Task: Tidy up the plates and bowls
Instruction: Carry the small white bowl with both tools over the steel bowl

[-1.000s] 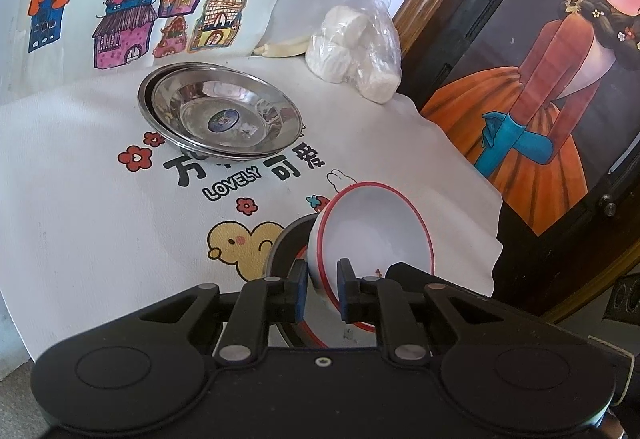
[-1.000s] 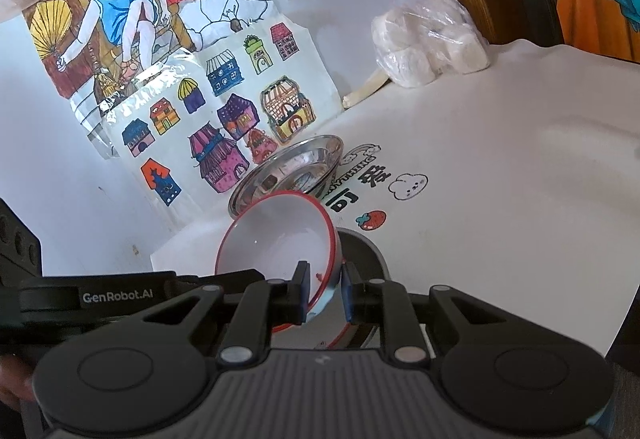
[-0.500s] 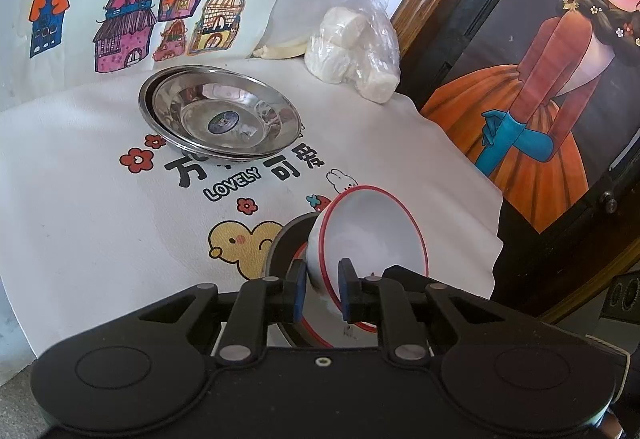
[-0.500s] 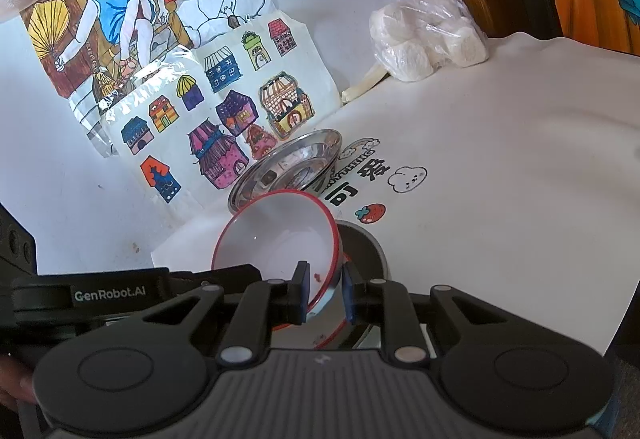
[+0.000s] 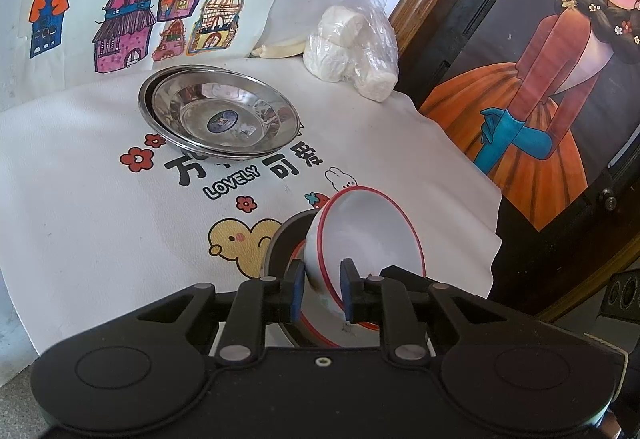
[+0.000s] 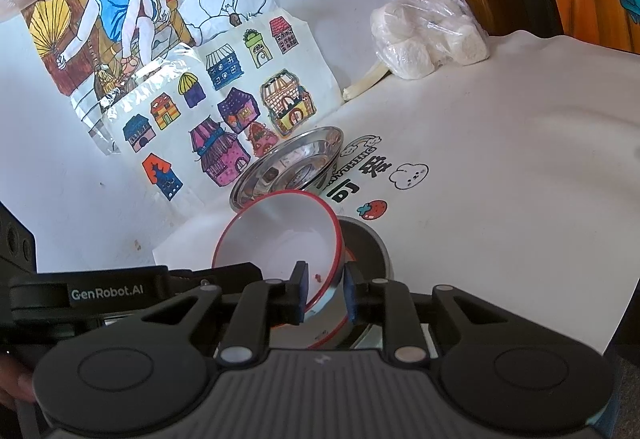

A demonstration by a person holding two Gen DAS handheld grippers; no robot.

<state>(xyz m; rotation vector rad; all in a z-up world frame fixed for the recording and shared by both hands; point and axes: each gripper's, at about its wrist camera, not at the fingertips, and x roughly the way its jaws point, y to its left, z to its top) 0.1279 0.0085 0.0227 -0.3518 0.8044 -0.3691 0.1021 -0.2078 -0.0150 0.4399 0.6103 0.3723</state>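
Left gripper (image 5: 322,291): narrow, pads clamped across the near rim of the white bowl (image 5: 368,235), 1 pad on the outer wall, 1 inside. Right gripper (image 6: 324,289): likewise narrow, pinching the same bowl's rim at the opposite side. Held tilted between the 2, mouth turned away from the left gripper and toward the right one. Directly beneath the fingertips, a dark grey bowl (image 5: 280,243) with another red-rimmed bowl (image 5: 320,331) seated in it. Whether the tilted bowl's foot touches that stack: cannot tell.

Probably light and rigid, melamine or enamel by the look. Smooth and glossy, so likely slippery under a thin rim pinch. Prone to swinging or twisting when held at 1 point only. Best taken at the rim, pad inside and pad outside, as now. Little risk of shattering, though a drop into the stack could chip or clatter.

Plain white inside and out, thin red band round the lip, flared sides, small foot, a few red specks near the right gripper's pad.

Farther ahead of both grippers, 2 nested steel plates (image 5: 220,115) on the printed cloth (image 5: 80,199).
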